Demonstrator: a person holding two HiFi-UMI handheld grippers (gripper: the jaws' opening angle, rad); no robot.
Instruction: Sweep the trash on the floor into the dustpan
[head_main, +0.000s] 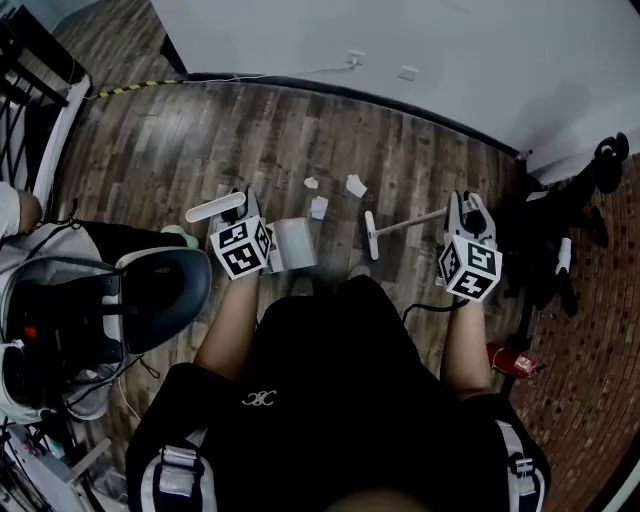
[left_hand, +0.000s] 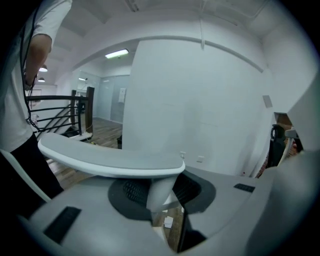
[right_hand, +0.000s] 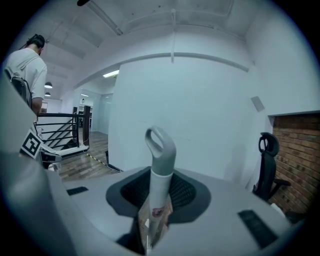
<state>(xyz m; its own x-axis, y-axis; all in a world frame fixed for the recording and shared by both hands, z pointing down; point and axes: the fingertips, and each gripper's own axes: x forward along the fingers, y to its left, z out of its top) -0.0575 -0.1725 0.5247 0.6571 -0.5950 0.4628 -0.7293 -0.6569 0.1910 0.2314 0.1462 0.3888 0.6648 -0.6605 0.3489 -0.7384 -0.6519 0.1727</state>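
Observation:
In the head view my left gripper (head_main: 242, 212) is shut on the white dustpan's handle (head_main: 215, 208); its grey pan (head_main: 293, 244) rests on the wood floor just right of the gripper. My right gripper (head_main: 467, 212) is shut on the broom's handle, and the stick slants left down to the broom head (head_main: 371, 236). Three white scraps of trash (head_main: 318, 207) lie on the floor beyond the pan and the broom head. The left gripper view shows the handle's flat top (left_hand: 110, 161) with the jaws closed on its stem (left_hand: 161, 192). In the right gripper view the looped broom handle (right_hand: 160, 150) stands upright between closed jaws.
A dark chair (head_main: 150, 290) stands close at my left, beside a black stair railing (head_main: 25, 90). A black office chair (head_main: 560, 235) and a red object (head_main: 512, 362) sit at the right by a brick wall. The white wall (head_main: 400, 40) bounds the floor ahead. A person (right_hand: 27, 70) stands off to the left.

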